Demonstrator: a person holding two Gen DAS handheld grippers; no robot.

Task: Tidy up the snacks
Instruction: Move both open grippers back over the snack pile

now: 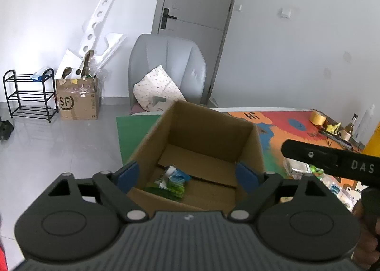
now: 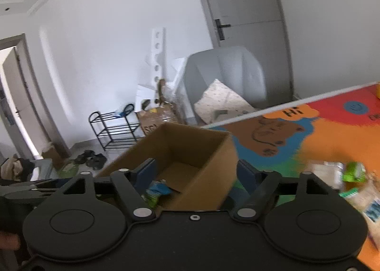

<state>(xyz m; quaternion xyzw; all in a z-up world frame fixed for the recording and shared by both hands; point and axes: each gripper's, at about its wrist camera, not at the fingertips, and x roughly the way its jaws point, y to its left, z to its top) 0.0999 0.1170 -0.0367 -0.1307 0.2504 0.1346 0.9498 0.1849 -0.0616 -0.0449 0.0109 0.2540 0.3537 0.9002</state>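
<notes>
The table (image 1: 280, 128), covered by my bright cartoon mat, fills the 3 o'clock side of the left wrist view. On it, at centre, stands the open cardboard box (image 1: 197, 133), its mouth facing me. Inside the box, on the floor toward 6 o'clock, lie the green and blue snack packets (image 1: 169, 182). My left gripper (image 1: 187, 177) hangs above the box's near edge with its jaws spread wide and nothing between them; the blue pads (image 1: 127, 176) stand apart over the opening. My right gripper (image 2: 192, 177) is likewise released and empty, its jaws straddling the box's right wall, with the packets just below at 7 o'clock. More snack packets (image 2: 353, 171) lie loose on the mat at 3 o'clock of the right wrist view, well apart from the box.
</notes>
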